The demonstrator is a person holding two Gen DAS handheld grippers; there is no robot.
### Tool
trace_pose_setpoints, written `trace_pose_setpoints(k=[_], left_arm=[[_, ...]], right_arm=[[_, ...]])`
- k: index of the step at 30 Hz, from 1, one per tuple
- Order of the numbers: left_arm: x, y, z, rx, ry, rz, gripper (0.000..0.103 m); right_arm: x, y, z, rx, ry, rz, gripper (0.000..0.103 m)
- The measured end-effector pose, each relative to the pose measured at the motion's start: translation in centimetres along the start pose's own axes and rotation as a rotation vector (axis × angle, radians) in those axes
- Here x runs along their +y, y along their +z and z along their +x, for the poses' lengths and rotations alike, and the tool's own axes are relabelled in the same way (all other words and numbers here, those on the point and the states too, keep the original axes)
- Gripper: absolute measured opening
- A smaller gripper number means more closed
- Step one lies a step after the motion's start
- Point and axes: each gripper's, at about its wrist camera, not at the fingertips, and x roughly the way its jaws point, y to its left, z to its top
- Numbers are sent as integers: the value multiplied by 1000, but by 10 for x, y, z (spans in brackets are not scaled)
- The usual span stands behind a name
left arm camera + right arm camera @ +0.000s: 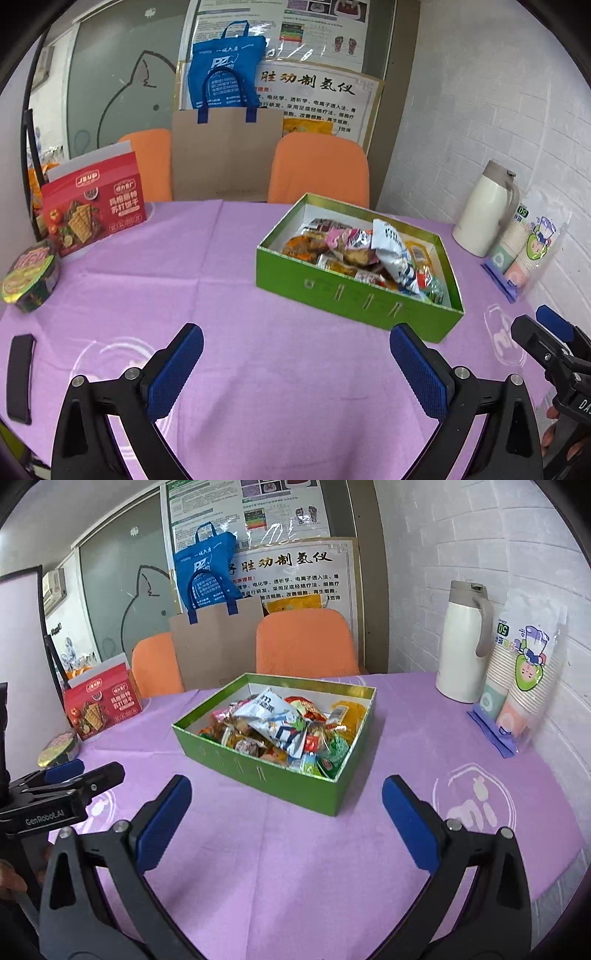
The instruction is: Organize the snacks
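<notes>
The box [275, 775] of snacks [280, 727] sits mid-desk [295, 867]; near of it, the left tool [295, 373] and right tool [286, 819] hover spread and empty; loose heaped packets could likely spill if snagged.

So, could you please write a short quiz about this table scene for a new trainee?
1. True or false: the left tool holds a snack.
2. Where are the loose snack packets? A) in the green box B) on the purple tablecloth C) on an orange chair
3. Which object stands beside the pack of paper cups?

Key: 1 false, both tools are open and empty. 2 A. 3 the white jug.
</notes>
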Motion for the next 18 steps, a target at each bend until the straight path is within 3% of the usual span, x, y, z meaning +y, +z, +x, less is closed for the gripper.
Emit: trace_pose_setpoints(k=[10, 18], left_arm=[[-4, -34, 3, 43, 63, 39, 103], [2, -35, -3, 27, 66, 39, 103]], right_arm=[[8, -42, 6, 50, -63, -22, 103], [4, -43, 5, 45, -73, -7, 103]])
